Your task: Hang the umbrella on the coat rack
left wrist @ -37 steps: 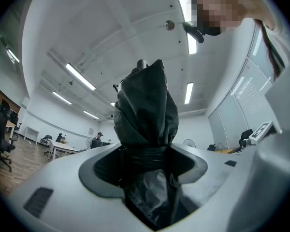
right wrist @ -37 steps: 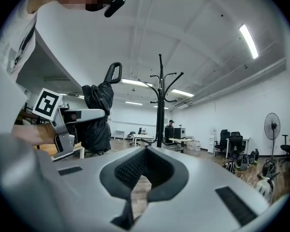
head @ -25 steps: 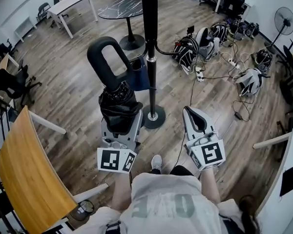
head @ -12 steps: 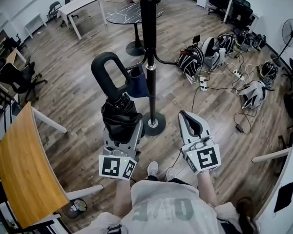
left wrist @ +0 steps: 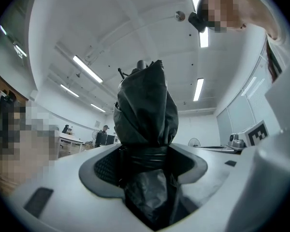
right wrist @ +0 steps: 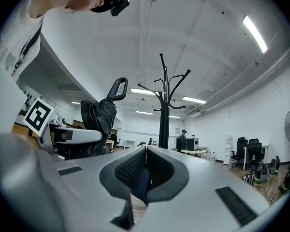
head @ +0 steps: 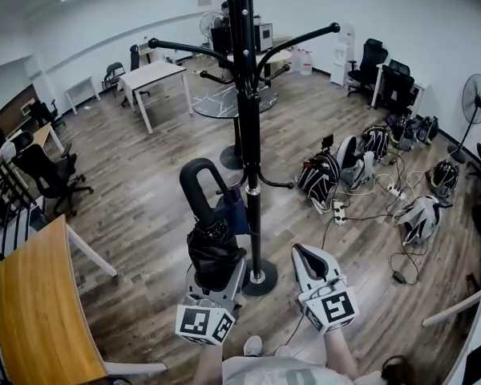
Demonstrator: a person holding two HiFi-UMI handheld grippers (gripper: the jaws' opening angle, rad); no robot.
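The left claw is clamped on the folded black fabric of the umbrella, which stands upright out of it with its looped handle topmost. The right claw, just to its right, has its jaws pressed together with nothing between them. Just beyond and to the right of the left claw rises the pole of the coat rack. A short low hook sticks out on the side of the pole away from the umbrella, and long curved arms spread well above the handle. A blue thing hangs against the pole right beside the handle. The step in hand looks like bringing the loop to a hook. To do it well, the person should probably turn the loop's opening toward a hook tip, pass it over, and lower until the hook bears the weight, only then easing the jaws apart. The grip is on soft fabric, so the umbrella could slip or tip.
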